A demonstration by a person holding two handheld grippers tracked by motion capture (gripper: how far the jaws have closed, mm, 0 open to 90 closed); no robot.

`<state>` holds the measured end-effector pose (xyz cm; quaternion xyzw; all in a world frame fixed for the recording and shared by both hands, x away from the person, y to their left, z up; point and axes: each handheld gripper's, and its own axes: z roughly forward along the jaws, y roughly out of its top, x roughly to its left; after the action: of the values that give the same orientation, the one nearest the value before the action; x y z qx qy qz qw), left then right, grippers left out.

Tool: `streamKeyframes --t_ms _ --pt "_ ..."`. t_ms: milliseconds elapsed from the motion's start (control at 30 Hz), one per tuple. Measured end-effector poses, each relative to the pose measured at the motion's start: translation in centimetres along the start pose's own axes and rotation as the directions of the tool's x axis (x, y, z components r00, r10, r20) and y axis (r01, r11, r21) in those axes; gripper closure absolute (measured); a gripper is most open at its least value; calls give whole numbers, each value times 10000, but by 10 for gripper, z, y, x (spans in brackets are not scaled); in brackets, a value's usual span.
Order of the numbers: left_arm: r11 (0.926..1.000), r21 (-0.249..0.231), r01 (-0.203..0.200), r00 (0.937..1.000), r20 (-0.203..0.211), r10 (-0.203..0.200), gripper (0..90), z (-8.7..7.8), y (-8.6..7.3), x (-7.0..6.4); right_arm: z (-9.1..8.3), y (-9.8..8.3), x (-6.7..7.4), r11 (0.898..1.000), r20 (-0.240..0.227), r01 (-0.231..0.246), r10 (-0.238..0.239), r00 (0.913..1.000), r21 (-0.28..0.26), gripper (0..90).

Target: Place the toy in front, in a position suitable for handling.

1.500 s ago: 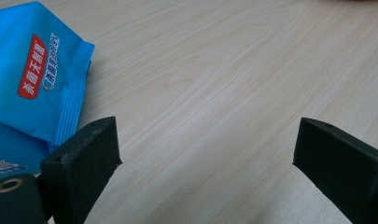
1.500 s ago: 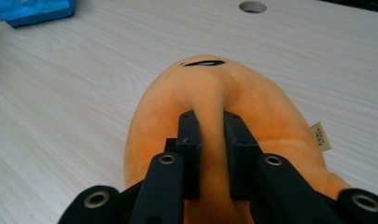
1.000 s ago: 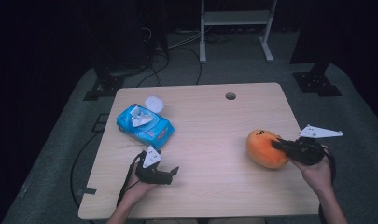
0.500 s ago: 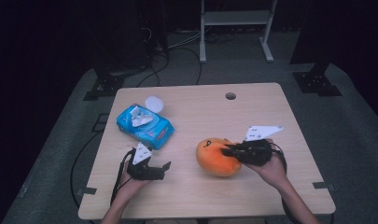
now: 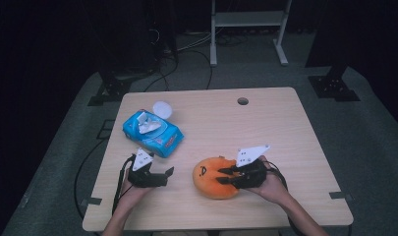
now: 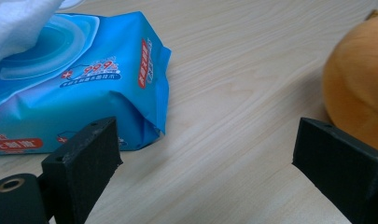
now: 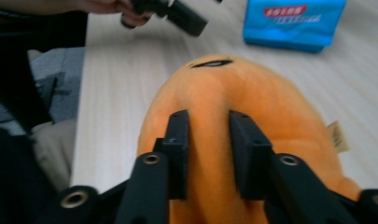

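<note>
A pale wooden surface (image 5: 285,147) stands on grey carpet in a dark room, with a white metal frame (image 5: 248,29) and loose cables on the floor behind it. On the surface's left part lies a blue pack of wet wipes (image 5: 152,132), a tissue sticking up from its open lid, and a small white round lid (image 5: 162,108) lies just beyond it.

The orange plush toy (image 5: 211,177) sits near the front edge, about midway across, its dark stitched face turned towards the left. The right gripper (image 5: 226,176) lies against the toy's right side. In the right gripper view its jaws straddle a ridge of the plush; they have just been opening, and whether they press on the fabric cannot be told.

The left gripper (image 5: 168,176) rests low over the surface between the pack and the toy, pointing towards the toy. Its jaws stand wide apart with only bare wood between them, the pack near one jaw and the toy near the other.
</note>
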<state>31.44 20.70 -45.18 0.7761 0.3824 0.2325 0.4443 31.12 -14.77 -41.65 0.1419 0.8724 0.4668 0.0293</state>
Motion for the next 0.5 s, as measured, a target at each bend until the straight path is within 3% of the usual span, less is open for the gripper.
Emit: streamKeyframes --t_ms 67,167,233,333,400,500 --pt "10000 -76 59 10000 -8 -59 70 0 1 0 -9 -6 2 9992 -287 -276 268 9992 -272 571" --pt "9995 -314 74 9999 -95 -77 96 1 5 3 -15 -11 -2 9966 34 -628 630 9980 -528 562" --pt "9992 -381 101 9999 -109 -105 104 0 7 4 -13 -13 -4 9956 2 -738 739 9973 -577 580" --pt "9947 -995 258 9988 -393 -299 125 -3 17 15 -4 -18 -2 9961 -216 -762 752 9969 -451 588" --pt "9929 -1151 311 9982 -478 -368 127 -3 20 18 -1 -20 -1 9960 -345 -784 769 9964 -433 589" --pt "9884 -1474 352 9944 -932 -493 135 -2 29 35 1 -21 3 9976 -337 -561 547 9979 -405 590"
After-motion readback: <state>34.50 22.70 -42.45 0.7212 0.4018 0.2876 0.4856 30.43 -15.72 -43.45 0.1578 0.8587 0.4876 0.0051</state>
